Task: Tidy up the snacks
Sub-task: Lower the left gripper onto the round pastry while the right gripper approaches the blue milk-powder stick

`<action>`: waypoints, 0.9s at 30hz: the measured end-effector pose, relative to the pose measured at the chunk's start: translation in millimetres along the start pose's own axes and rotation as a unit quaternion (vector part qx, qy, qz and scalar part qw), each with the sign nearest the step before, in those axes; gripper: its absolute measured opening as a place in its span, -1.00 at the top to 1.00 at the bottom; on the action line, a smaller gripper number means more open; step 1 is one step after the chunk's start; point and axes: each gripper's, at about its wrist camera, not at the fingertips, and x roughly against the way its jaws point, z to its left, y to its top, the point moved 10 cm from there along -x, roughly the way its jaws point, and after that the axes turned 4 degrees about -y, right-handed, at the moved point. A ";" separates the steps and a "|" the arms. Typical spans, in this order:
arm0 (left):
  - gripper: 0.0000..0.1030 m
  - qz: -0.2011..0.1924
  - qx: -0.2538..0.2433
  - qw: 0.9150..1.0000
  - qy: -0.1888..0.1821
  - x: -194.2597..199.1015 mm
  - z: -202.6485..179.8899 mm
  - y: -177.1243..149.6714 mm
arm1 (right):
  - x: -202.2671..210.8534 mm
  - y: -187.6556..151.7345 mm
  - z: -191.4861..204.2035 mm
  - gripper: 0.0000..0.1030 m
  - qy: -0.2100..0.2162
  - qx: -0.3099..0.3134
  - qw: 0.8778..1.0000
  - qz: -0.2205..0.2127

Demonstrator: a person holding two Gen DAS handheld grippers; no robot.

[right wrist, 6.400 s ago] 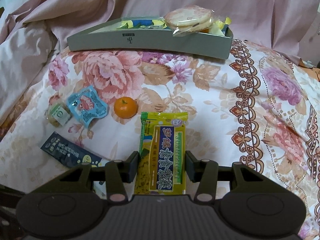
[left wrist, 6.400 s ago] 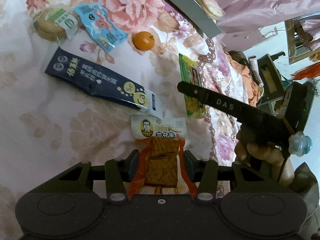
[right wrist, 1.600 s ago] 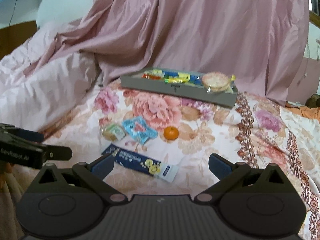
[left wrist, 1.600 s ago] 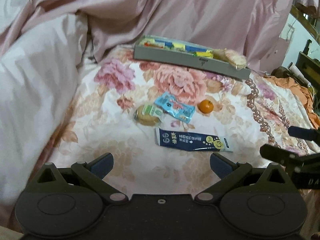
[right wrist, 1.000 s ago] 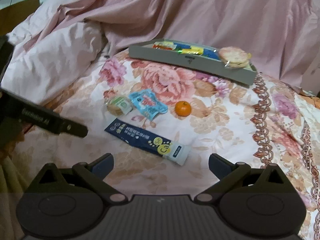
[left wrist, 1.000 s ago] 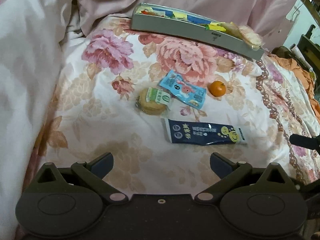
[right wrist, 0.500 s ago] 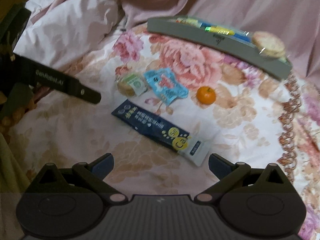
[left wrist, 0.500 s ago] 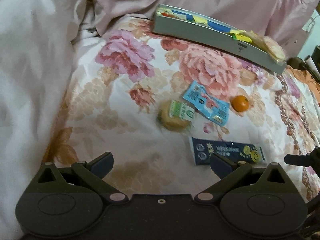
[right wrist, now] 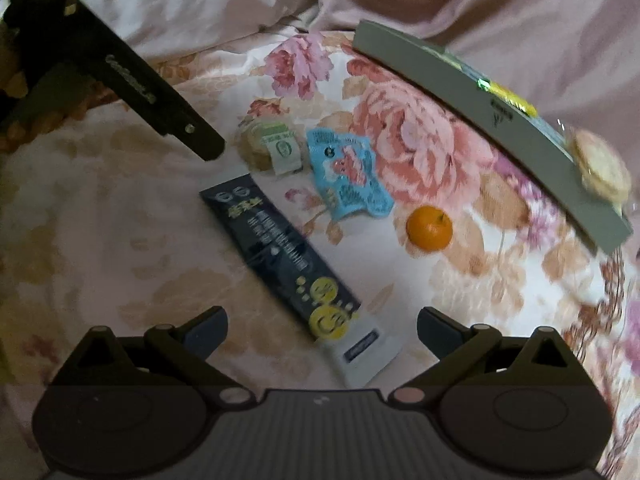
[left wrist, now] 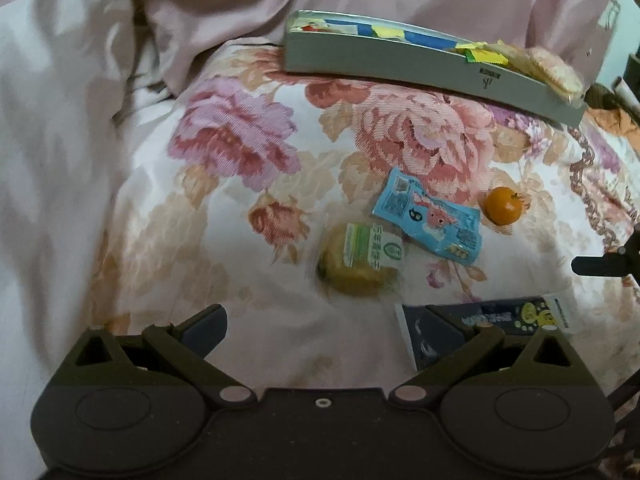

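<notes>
Floral bedspread [right wrist: 500,280] carries four loose snacks: one navy stick pack [right wrist: 280,256], one blue pouch [right wrist: 348,176], one wrapped cake [left wrist: 360,260], one mandarin [right wrist: 429,227] | grey tray [left wrist: 400,60] behind, several packets inside | left gripper [left wrist: 322,324], right gripper [right wrist: 322,326]: both spread wide, empty

Floral bedspread [left wrist: 420,132] under 4 loose snacks, grey tray [left wrist: 400,66].

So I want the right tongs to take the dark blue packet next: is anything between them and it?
Nothing visible. The right tongs are open, with the dark blue packet on the bedspread directly ahead; the orange lies off to the side.
</notes>
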 end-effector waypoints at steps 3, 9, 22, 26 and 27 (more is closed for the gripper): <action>-0.98 -0.009 -0.015 1.000 0.000 -9.0 -4.2 7.1 | -7.7 2.7 2.4 -1.00 0.004 0.025 1.000 -0.008; -0.98 -0.017 -0.069 0.997 -0.001 -30.5 -19.2 16.9 | -23.0 6.3 4.3 -0.99 0.007 0.041 0.999 -0.014; -0.66 -0.020 -0.103 0.994 -0.018 -50.8 -25.5 30.3 | -31.0 14.5 6.9 -0.87 0.034 0.009 0.999 -0.027; -0.48 -0.016 -0.089 0.996 -0.019 -50.7 -20.4 31.4 | -36.5 11.9 0.4 -0.82 0.047 -0.024 0.999 -0.006; -0.43 -0.015 -0.091 0.996 -0.017 -50.9 -20.4 31.1 | -37.3 11.6 -1.2 -0.77 0.051 -0.032 0.998 -0.003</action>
